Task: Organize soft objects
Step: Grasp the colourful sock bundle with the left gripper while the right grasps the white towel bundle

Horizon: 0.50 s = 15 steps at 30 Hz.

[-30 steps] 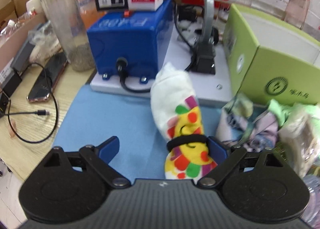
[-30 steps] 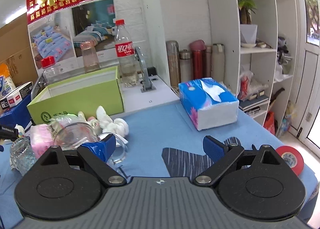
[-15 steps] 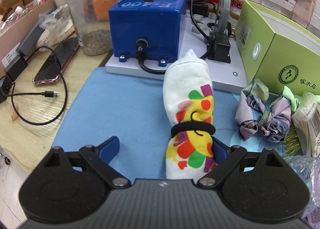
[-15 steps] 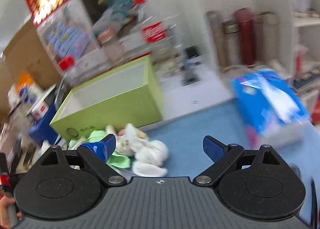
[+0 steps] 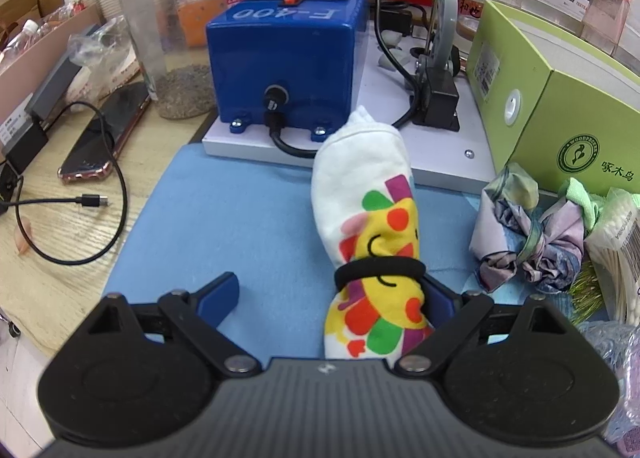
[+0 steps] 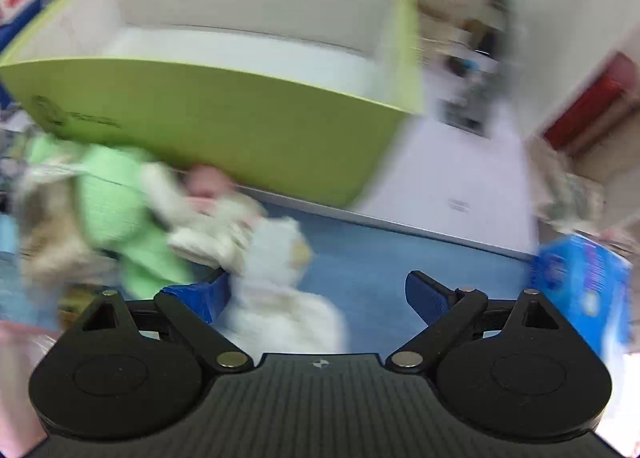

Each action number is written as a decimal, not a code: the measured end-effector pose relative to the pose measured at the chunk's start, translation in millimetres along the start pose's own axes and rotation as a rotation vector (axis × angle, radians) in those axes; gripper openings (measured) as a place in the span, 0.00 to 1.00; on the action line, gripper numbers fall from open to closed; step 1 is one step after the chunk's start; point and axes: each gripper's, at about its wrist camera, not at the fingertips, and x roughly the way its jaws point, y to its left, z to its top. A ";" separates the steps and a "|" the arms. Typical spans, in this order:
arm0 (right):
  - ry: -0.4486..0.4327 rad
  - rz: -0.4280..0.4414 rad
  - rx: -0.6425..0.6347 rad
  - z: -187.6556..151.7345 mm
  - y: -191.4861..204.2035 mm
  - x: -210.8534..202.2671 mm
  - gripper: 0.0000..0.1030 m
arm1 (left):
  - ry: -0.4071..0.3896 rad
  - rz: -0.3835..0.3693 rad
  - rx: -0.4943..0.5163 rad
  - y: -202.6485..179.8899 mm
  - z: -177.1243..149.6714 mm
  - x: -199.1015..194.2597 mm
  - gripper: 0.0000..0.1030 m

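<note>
A rolled white sock with colourful print and a black band [image 5: 372, 226] lies on the blue mat [image 5: 224, 226], its lower end against the right finger of my open left gripper [image 5: 328, 298]. A crumpled floral cloth [image 5: 524, 234] lies to its right. In the blurred right wrist view, my open right gripper [image 6: 316, 294] is over a white soft piece [image 6: 280, 290] beside a green cloth [image 6: 116, 202] and cream cloths [image 6: 212, 230], in front of the open green box [image 6: 224, 114], which also shows in the left wrist view [image 5: 560, 118].
A blue machine [image 5: 288, 54] on a white base stands behind the mat, with a clear jar [image 5: 160, 26], a phone [image 5: 108, 134] and cables [image 5: 72, 218] to the left. A cotton swab pack [image 5: 616, 254] lies at the right. A blue tissue pack [image 6: 584, 282] is right of my right gripper.
My right gripper has swung left and down toward the cloth pile by the green box. My left gripper has drawn back slightly and steadied, with the sock still at its right finger.
</note>
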 end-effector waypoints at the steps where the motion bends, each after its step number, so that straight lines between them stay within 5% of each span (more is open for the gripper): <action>1: -0.001 -0.049 0.016 -7.4 -11.2 -3.7 0.79 | -0.001 0.000 0.000 0.0 0.0 0.0 0.90; 7: -0.156 -0.068 0.111 -54.0 -51.5 -67.5 0.79 | -0.004 0.003 -0.001 -1.1 0.0 0.1 0.90; 10: -0.281 0.050 0.238 -76.8 -61.9 -90.3 0.79 | -0.004 0.007 -0.003 -2.6 0.2 0.3 0.90; 15: -0.329 0.213 0.233 -96.7 -41.2 -63.1 0.79 | -0.008 0.004 -0.001 -1.4 -0.7 -0.4 0.90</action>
